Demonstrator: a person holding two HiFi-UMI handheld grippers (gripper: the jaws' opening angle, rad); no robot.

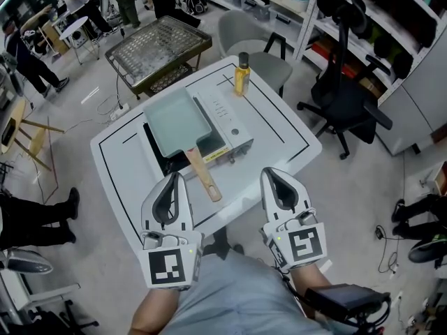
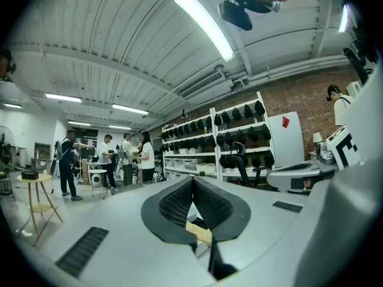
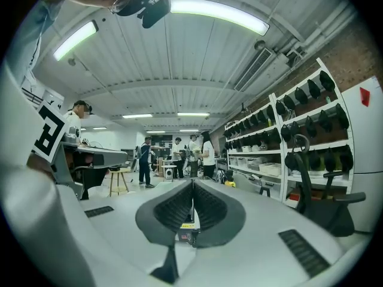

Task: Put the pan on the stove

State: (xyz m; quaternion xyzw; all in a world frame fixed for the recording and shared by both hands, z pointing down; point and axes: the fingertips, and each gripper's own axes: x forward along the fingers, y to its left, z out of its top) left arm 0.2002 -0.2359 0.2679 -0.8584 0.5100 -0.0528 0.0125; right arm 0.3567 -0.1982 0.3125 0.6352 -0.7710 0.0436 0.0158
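Pan (image 1: 173,121) sits on stove (image 1: 227,128), handle (image 1: 202,174) overhanging toward the table's (image 1: 279,128) front edge — placement looks complete. Left gripper (image 1: 175,176) and right gripper (image 1: 269,172) are both clenched and empty; best to back away without nudging the handle.

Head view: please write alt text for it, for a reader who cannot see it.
A pale green rectangular pan with a wooden handle sits on a portable stove on a white table; a bottle of yellow liquid stands behind the stove. At the table's near edge, the left gripper and right gripper have their jaws together and empty.
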